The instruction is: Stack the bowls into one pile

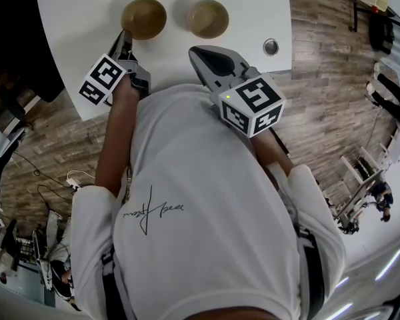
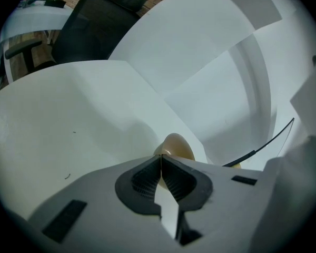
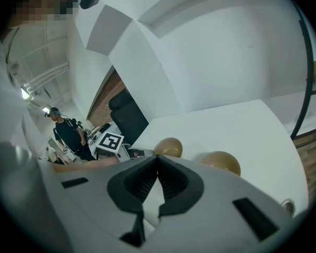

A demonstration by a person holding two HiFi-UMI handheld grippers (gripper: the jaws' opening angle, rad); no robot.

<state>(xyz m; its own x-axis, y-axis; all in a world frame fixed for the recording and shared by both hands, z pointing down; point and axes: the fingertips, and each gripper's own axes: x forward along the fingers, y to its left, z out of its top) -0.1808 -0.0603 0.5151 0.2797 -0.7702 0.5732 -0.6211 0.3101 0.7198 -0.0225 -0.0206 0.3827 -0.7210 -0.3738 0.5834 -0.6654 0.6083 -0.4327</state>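
Wood-plank flooring [image 1: 323,85] surrounds a white rectangular table [image 1: 80,39], which fills the far part of the head view. Two round, glossy tan-brown bowls stand upright on it, side by side and a little apart, not yet stacked. These are the left bowl [image 1: 145,17] and the right bowl [image 1: 208,19]. A small round metal cap [image 1: 271,47] is set into the tabletop to the right of them, nearer the table's near edge.

The left gripper [image 1: 125,37], with its black-and-white marker cube [image 1: 101,79], reaches from the near side to the left bowl's near-left rim. In the left gripper view its jaws [image 2: 160,157] are pressed together at the tips, right at the edge of that bowl [image 2: 175,145], and appear to pinch the rim.

The right gripper [image 1: 200,51] hangs over the table's near edge, just near of the right bowl and clear of it. In the right gripper view its jaws [image 3: 158,157] are closed on nothing. Both bowls lie beyond them, the left one [image 3: 168,146] almost straight ahead and the right one [image 3: 220,162] off to the right.

A black office chair [image 2: 105,15] stands past the table's left end. Far to the left in the right gripper view, a person in dark clothes [image 3: 68,133] stands in the background. The wearer's white T-shirt [image 1: 207,205] fills the near half of the head view.
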